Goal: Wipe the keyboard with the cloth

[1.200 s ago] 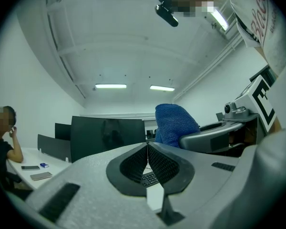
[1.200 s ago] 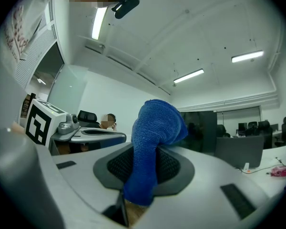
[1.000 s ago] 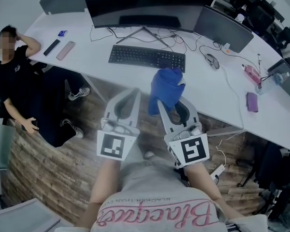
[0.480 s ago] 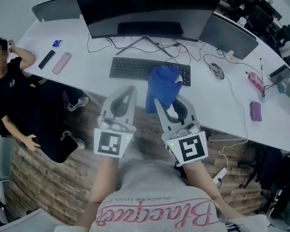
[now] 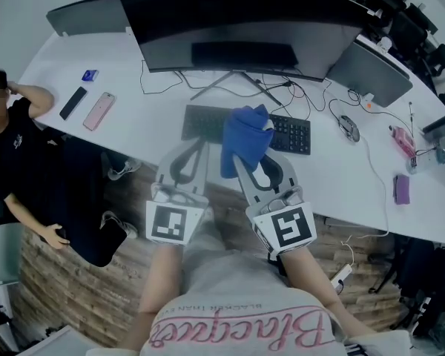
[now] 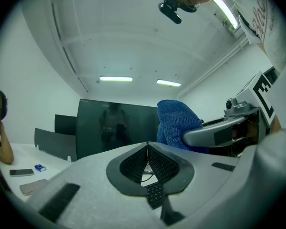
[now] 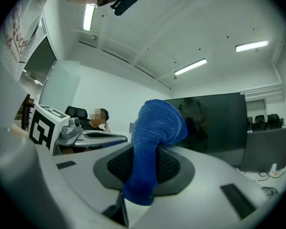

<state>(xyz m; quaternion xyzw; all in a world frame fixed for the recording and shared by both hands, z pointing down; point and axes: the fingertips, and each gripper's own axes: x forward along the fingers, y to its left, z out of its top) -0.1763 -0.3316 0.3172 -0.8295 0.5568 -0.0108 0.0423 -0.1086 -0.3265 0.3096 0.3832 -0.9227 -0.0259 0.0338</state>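
A black keyboard [image 5: 288,133] lies on the white desk [image 5: 141,128] in front of the monitor stand. My right gripper [image 5: 241,159] is shut on a blue cloth [image 5: 245,139], which stands bunched above its jaws and covers the keyboard's middle in the head view. In the right gripper view the cloth [image 7: 155,142] hangs down between the jaws of the right gripper [image 7: 147,149]. My left gripper [image 5: 200,147] is beside it, shut with nothing in it; its tips [image 6: 148,146] meet, and a few keyboard keys [image 6: 155,194] show below them.
A wide curved monitor [image 5: 237,21] stands behind the keyboard, with cables and a mouse [image 5: 348,127] to the right. A pink phone [image 5: 100,110] and a remote [image 5: 73,102] lie at the desk's left. A person [image 5: 22,154] sits at left.
The grippers and the view have moved forward toward the desk. The cloth, once short of the keyboard, now overlaps it. Both grippers stay shut.
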